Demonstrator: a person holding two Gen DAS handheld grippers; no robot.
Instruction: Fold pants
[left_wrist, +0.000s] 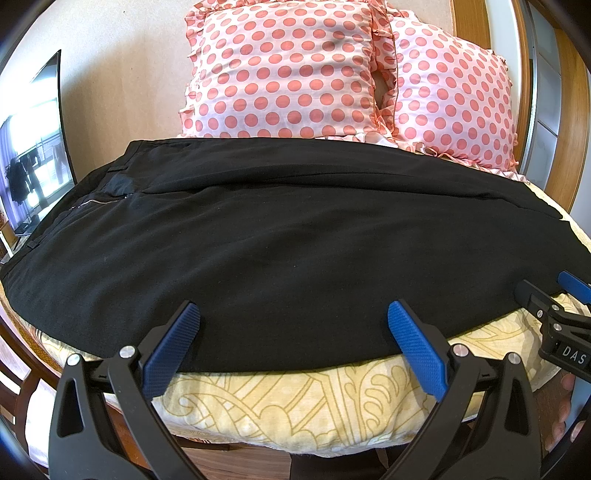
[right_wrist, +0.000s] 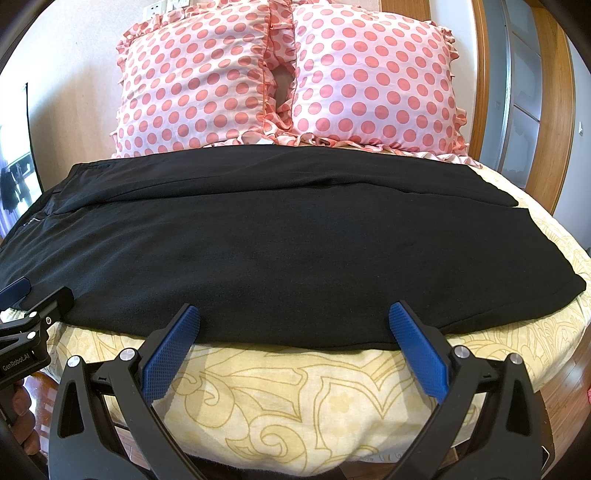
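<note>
Both grippers, left (left_wrist: 293, 314) and right (right_wrist: 293, 314), I'm holding spread wide at the near edge of the black pants (left_wrist: 277, 236), which are lying flat across the bedspread (left_wrist: 295, 398).

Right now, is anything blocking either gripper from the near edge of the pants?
Nothing visible. The left gripper and right gripper are both open at the near hem of the black pants, with only bedspread below.
</note>
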